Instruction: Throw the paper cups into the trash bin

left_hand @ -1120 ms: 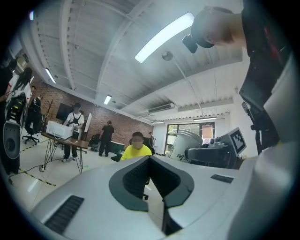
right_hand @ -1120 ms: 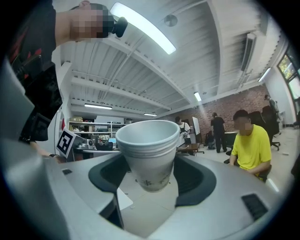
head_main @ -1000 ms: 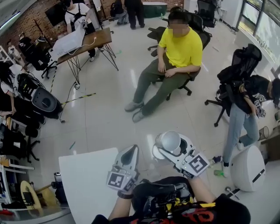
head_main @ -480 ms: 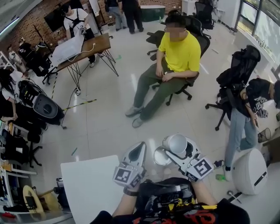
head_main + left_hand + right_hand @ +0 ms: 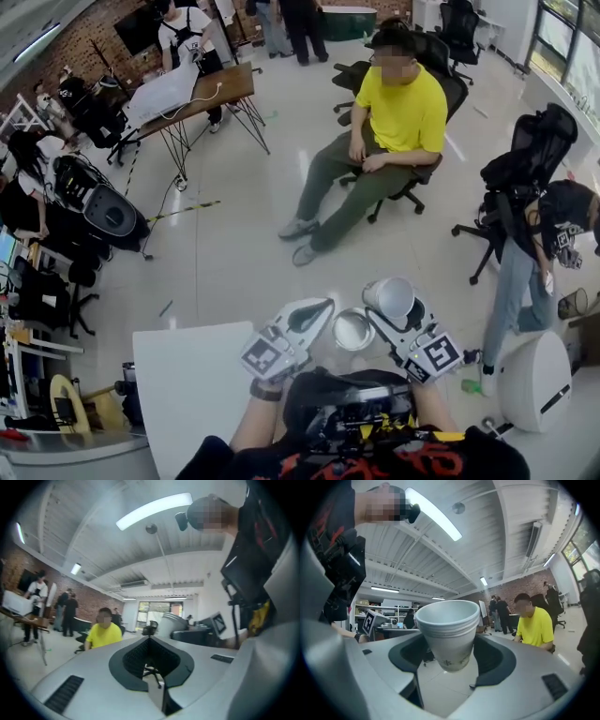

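Right hand-held gripper (image 5: 449,662) pinches paper cups (image 5: 447,627), nested per its view alone; left one (image 5: 150,641) pressed together.

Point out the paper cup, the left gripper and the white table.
paper cup (image 5: 447,634), right gripper view, its side wall between the jaws.
left gripper (image 5: 323,306), head view, its closed tips.
white table (image 5: 187,394), head view, bare top.

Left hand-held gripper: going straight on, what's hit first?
Probably nothing near: the left hand-held gripper aims just left of the paper cup in the right hand-held gripper, toward a distant office chair; depth unclear.
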Demonstrator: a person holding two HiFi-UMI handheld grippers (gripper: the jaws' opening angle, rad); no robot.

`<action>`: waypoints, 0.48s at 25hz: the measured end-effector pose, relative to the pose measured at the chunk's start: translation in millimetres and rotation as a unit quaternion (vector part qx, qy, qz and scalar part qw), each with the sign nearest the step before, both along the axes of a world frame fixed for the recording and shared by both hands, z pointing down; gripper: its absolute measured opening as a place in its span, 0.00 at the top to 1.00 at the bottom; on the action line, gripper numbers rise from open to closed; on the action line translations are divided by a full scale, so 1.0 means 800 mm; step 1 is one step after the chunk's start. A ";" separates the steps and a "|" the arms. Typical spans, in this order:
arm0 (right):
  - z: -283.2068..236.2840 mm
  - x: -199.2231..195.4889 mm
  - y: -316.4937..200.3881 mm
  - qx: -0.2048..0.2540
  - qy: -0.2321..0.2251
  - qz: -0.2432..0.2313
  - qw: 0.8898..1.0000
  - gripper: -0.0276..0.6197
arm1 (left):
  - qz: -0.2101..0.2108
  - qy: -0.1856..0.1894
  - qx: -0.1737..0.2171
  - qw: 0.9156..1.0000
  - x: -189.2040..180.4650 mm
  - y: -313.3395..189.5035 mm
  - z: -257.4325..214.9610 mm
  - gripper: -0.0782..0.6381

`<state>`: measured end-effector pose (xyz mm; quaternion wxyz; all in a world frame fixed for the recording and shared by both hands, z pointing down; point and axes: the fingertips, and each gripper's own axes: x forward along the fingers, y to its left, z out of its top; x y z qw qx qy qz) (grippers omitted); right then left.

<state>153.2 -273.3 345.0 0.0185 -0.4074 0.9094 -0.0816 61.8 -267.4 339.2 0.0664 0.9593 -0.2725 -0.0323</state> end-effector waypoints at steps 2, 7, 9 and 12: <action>-0.007 0.006 -0.007 0.010 0.000 0.002 1.000 0.46 | 0.121 -0.033 -0.007 0.992 0.007 0.034 0.016 0.88; -0.010 0.010 -0.014 0.014 -0.006 0.001 1.000 0.46 | 0.448 -0.139 -0.163 0.868 0.033 0.177 0.094 0.72; -0.008 0.004 -0.014 0.011 -0.005 -0.006 1.000 0.46 | 0.520 -0.148 -0.218 0.813 0.040 0.229 0.115 0.59; -0.006 -0.005 -0.011 0.008 -0.006 -0.014 1.000 0.46 | 0.544 -0.140 -0.185 0.806 0.055 0.261 0.114 0.88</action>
